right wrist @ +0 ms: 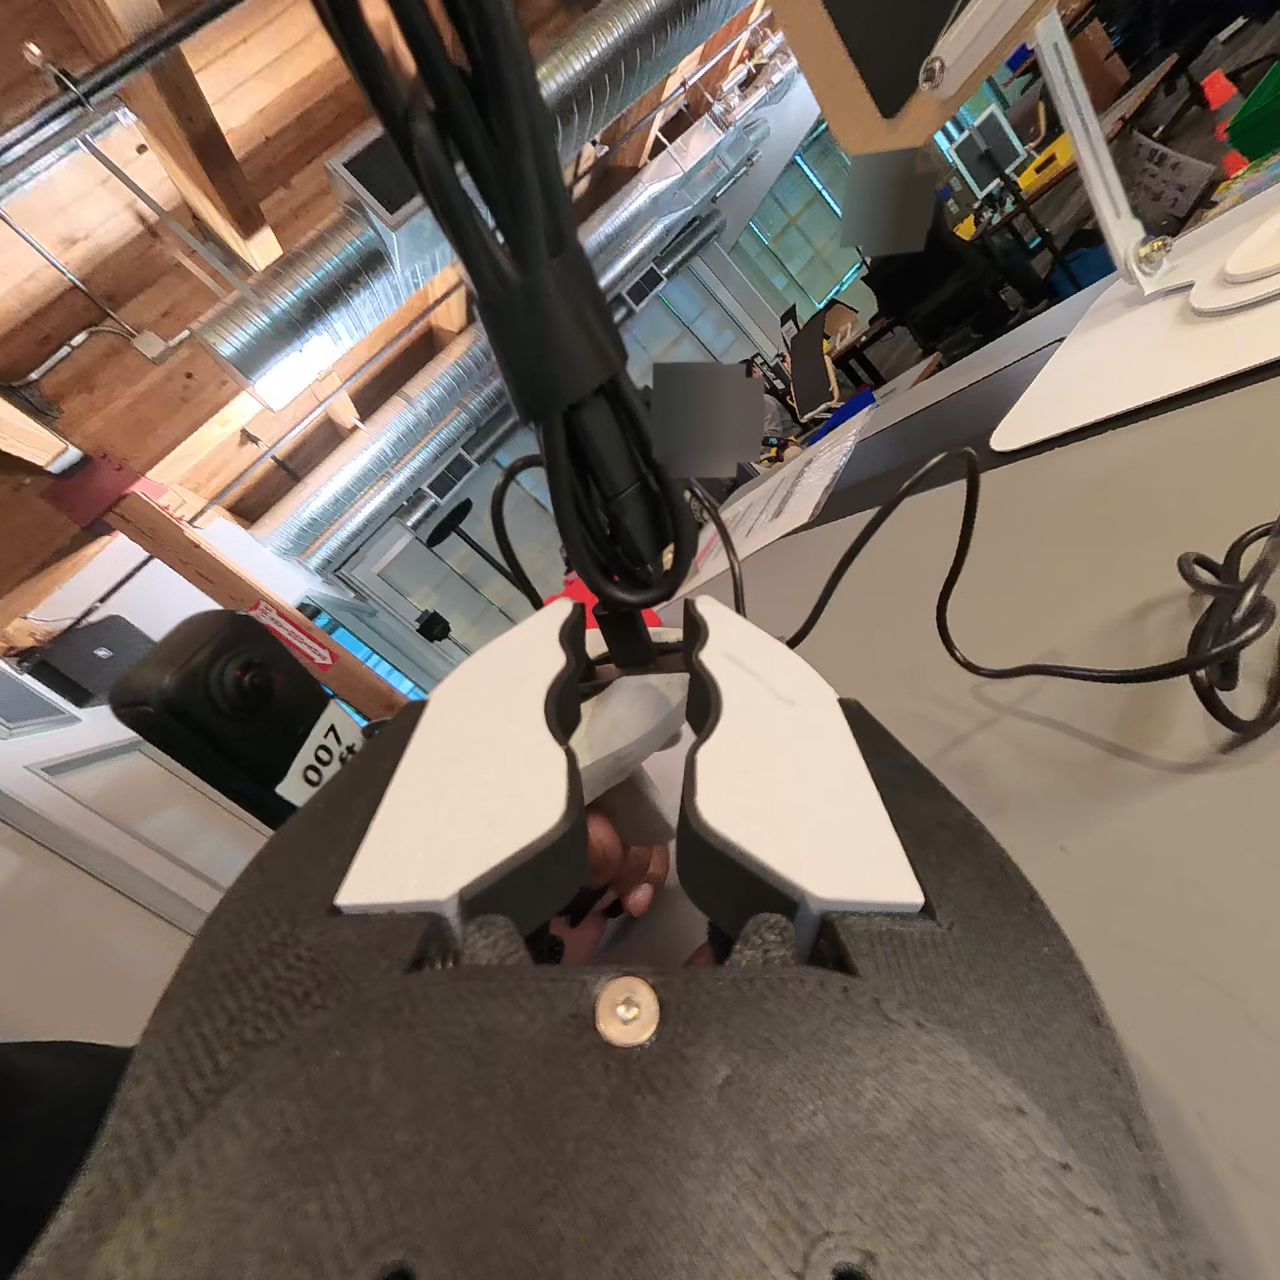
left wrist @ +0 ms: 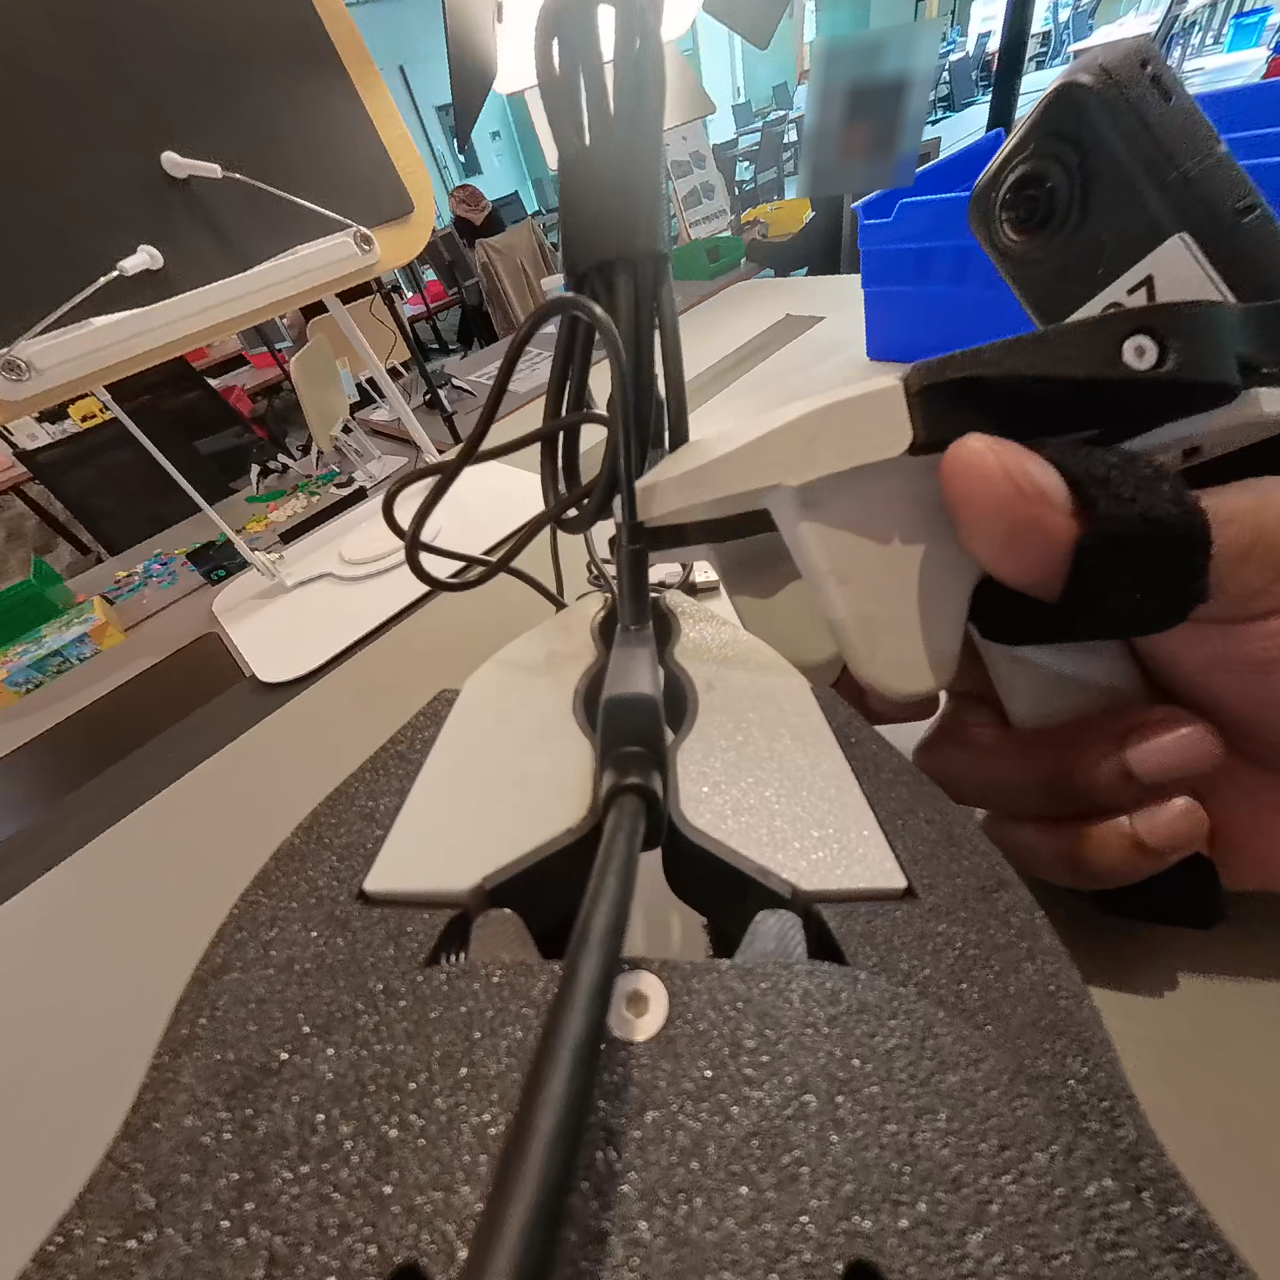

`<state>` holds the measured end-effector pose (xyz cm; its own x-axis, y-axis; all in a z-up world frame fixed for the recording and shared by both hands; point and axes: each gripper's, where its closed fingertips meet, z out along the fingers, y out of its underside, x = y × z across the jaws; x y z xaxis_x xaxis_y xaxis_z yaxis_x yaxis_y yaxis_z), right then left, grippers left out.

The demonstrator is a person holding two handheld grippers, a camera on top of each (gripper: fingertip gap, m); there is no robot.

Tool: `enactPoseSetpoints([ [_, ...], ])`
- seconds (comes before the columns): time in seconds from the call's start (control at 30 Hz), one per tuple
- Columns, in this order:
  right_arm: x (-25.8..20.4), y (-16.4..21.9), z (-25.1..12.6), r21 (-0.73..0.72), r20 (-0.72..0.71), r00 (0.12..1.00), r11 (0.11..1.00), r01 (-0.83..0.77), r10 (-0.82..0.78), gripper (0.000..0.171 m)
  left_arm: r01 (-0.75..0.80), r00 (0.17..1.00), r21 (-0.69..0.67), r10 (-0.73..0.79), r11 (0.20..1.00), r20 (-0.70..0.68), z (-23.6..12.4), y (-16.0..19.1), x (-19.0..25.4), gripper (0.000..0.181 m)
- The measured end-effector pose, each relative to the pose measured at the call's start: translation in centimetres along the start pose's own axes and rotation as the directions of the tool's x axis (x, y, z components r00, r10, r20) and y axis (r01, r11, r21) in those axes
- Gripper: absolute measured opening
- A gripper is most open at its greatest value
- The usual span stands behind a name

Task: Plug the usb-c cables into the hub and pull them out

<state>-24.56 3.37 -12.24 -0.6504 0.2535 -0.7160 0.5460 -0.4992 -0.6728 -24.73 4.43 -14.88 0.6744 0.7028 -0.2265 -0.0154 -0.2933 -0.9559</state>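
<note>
The hub itself is hard to make out: in the left wrist view the left gripper (left wrist: 632, 665) is clamped on a slim dark grey connector body (left wrist: 629, 682) that may be the hub or only a plug housing, and the scalloped inner edges of its fingers hide the sides of it. A smooth black cable (left wrist: 554, 1039) leaves that body toward 6 o'clock and is cut off by the lower edge. At 12 o'clock a strapped bundle of black cables (left wrist: 609, 173) rises out of frame, with loose loops hanging at 10 o'clock over the grey table (left wrist: 138, 970). At 3 o'clock a hand (left wrist: 1108, 658) holds the right gripper (left wrist: 641, 502), its white finger reaching to the thin cable just above the clamped body; contact there is unclear. In the right wrist view the right gripper (right wrist: 629, 627) has its matte white, wavy-edged fingers apart, with a black plug stem (right wrist: 623, 634) between their tips, apparently untouched. Behind them lies the left gripper's pale finger (right wrist: 623, 720). The mounts are rough black foam-like material, each with a silver screw. A tangled black cord (right wrist: 1233, 623) lies at 3 o'clock.
</note>
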Motion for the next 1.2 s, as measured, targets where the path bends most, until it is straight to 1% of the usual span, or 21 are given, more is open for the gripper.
enactPoseSetpoints([
  [0.1,-0.1,-0.4,-0.2,0.027,0.029,0.998,0.998,-0.053,0.053,0.024,-0.01,1.0,0.003,0.01,1.0,0.002,0.0,-0.1,0.1,0.01],
  [0.27,-0.6,-0.6,-0.4,0.068,0.087,0.993,0.994,-0.086,0.08,0.016,-0.058,0.998,0.008,0.058,0.998,0.004,0.0,-0.3,0.5,0.011],
  [0.33,-0.6,-0.3,-0.3,0.055,0.077,0.996,0.997,-0.051,0.047,0.013,-0.066,0.998,-0.011,0.066,0.998,0.013,0.0,0.0,0.5,0.01],
  [0.47,-0.1,0.1,0.1,-0.026,-0.018,0.99,0.989,0.142,-0.143,0.013,-0.011,1.0,-0.029,0.011,1.0,-0.005,0.1,0.5,0.3,0.01],
  [0.5,0.0,0.2,0.1,-0.04,-0.03,0.987,0.986,0.159,-0.161,0.013,-0.011,1.0,-0.036,0.011,0.999,0.0,0.1,0.5,0.3,0.01],
  [0.53,0.1,0.2,0.1,-0.04,-0.03,0.99,0.99,0.136,-0.138,0.013,-0.014,1.0,-0.039,0.014,0.999,0.005,0.1,0.6,0.2,0.01],
  [0.6,0.4,0.4,0.1,-0.035,-0.014,1.0,0.999,0.024,-0.024,0.013,-0.021,1.0,-0.053,0.021,0.998,0.008,0.1,0.9,0.1,0.01],
  [0.67,0.4,0.4,0.1,-0.043,-0.005,1.0,0.999,0.015,-0.015,0.013,-0.021,1.0,-0.052,0.022,0.998,0.011,0.1,0.8,0.1,0.01],
  [0.7,0.4,0.5,0.1,-0.048,-0.029,0.997,0.997,0.065,-0.066,0.013,-0.019,1.0,-0.055,0.019,0.998,0.01,0.2,0.9,0.1,0.01],
  [0.77,0.3,0.6,0.1,-0.081,-0.096,0.963,0.966,0.245,-0.252,0.014,-0.012,1.0,-0.046,0.012,0.999,-0.001,0.1,0.8,0.2,0.01],
  [0.8,0.3,0.5,0.1,-0.098,-0.11,0.949,0.954,0.285,-0.295,0.014,-0.006,1.0,-0.039,0.005,0.999,-0.004,0.1,0.7,0.2,0.01],
  [0.83,0.3,0.6,0.1,-0.104,-0.113,0.953,0.957,0.27,-0.281,0.014,-0.001,1.0,-0.041,0.001,0.999,-0.007,0.1,0.7,0.2,0.01],
  [0.97,1.3,1.0,0.1,-0.121,-0.093,0.987,0.985,0.122,-0.134,0.013,-0.026,1.0,-0.092,0.026,0.995,-0.001,0.4,1.4,0.2,0.01],
  [1.0,1.3,1.0,0.1,-0.125,-0.101,0.982,0.981,0.146,-0.159,0.013,-0.026,1.0,-0.089,0.026,0.996,0.002,0.4,1.4,0.2,0.01],
  [1.07,0.9,0.9,0.1,-0.142,-0.153,0.929,0.938,0.316,-0.336,0.013,-0.008,1.0,-0.066,0.008,0.998,-0.006,0.2,1.1,0.2,0.01],
  [1.1,0.5,0.8,0.2,-0.145,-0.16,0.911,0.922,0.359,-0.38,0.013,0.001,1.0,-0.045,-0.001,0.999,-0.004,0.0,0.8,0.1,0.01],
  [1.13,0.3,0.9,0.3,-0.145,-0.149,0.92,0.929,0.342,-0.362,0.013,0.011,1.0,-0.033,-0.011,0.999,-0.007,-0.1,0.7,0.0,0.009],
  [1.2,0.9,1.4,0.4,-0.168,-0.122,0.955,0.954,0.248,-0.27,0.013,0.01,1.0,-0.058,-0.011,0.998,-0.005,-0.1,1.1,-0.2,0.01],
])
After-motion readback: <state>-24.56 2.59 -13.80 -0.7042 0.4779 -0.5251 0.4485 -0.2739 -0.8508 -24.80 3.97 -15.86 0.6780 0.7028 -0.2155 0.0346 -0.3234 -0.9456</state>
